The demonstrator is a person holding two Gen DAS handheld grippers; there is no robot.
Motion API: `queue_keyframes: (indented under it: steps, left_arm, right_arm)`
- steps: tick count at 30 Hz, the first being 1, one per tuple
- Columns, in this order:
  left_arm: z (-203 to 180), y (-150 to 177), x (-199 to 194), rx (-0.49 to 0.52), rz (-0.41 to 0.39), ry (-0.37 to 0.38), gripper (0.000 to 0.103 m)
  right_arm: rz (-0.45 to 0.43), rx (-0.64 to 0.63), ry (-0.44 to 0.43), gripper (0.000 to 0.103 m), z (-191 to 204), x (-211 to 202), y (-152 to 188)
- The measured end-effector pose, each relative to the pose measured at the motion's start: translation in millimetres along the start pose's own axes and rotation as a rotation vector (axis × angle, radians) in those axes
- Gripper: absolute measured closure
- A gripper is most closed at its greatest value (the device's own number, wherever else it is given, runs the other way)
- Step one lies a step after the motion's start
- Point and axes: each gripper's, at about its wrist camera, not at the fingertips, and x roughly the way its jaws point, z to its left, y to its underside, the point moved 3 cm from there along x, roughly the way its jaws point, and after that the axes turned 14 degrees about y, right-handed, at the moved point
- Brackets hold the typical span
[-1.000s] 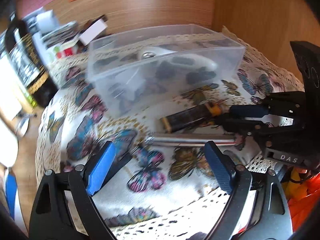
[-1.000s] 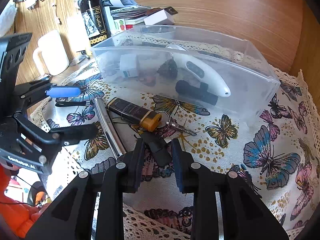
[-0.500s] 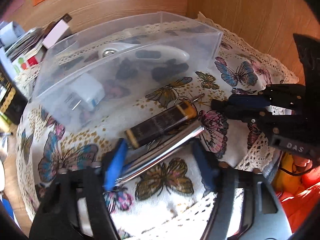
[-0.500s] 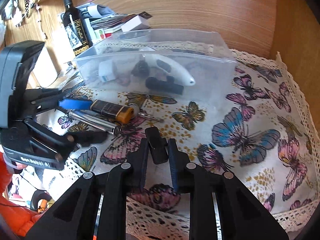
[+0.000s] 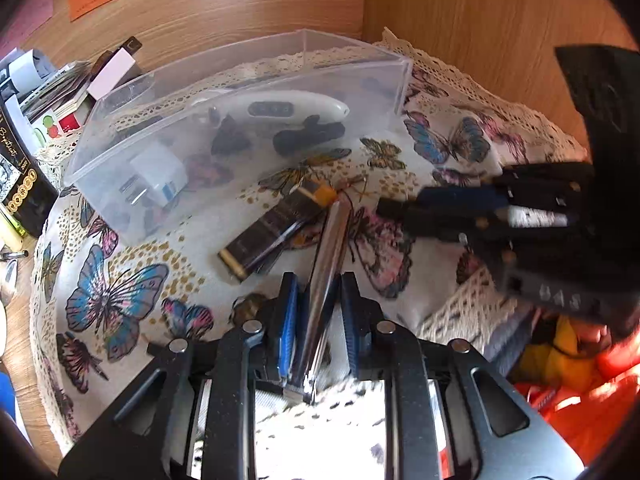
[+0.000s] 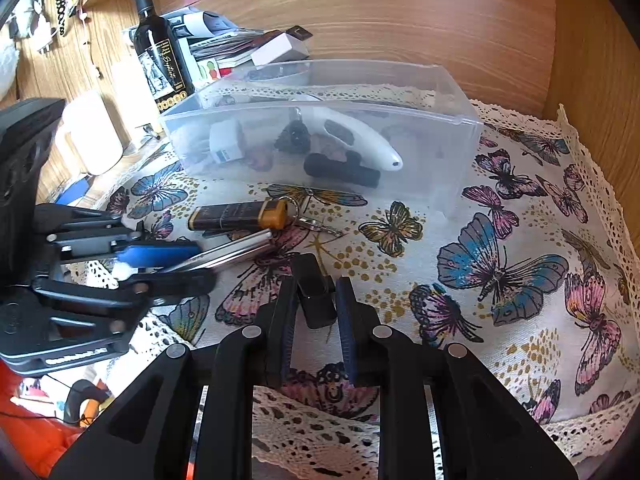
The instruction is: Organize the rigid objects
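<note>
Nearest, at the front edge of the surface, the left tongs are closed narrow around a silver metal tube, which runs lengthwise between the blue pads and points toward the back. Seen from the right wrist, the same tongs come in from the left edge with the tube jutting out past their tips. Likewise, the right tongs are pinched on a small black block, held between both fingers above the butterfly cloth that covers the surface; from the left wrist they reach in from the right edge.

Just beyond the tube lies a dark lighter with an orange cap, on the cloth and attached to a key ring; whether tube and lighter touch I cannot tell.

Farther back stands a clear plastic bin toward the rear of the surface. Inside it rest a white pen-shaped device, a black cylinder, a white charger plug and a small dark piece.

Behind the bin, by the wooden wall, are a wine bottle, a stack of papers and a white mug.
</note>
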Motion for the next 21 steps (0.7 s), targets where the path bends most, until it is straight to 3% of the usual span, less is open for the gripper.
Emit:
queue_keyframes:
  steps: [2, 7, 15, 21]
  left_arm:
    - [-1.4, -1.3, 2.5, -0.008, -0.022, -0.004, 0.088]
    - [-4.7, -3.7, -3.5, -0.047, -0.056, 0.033, 0.088]
    - [-3.8, -22.2, -41.8, -0.034, -0.192, -0.017, 0.088]
    - [12.7, -46.5, -73.1, -0.043, -0.294, -0.062, 0.088]
  right_arm:
    - [-0.004, 0.004, 0.002, 0.085, 1.0, -2.0, 0.2]
    - [-0.046, 0.026, 0.011, 0.085, -1.7, -14.1, -7.8]
    - [-0.107, 0.076, 0.014, 0.085, -5.4, -26.2, -30.2]
    - [-0.2, 0.082, 0.02, 0.085, -6.9, -42.7, -58.4]
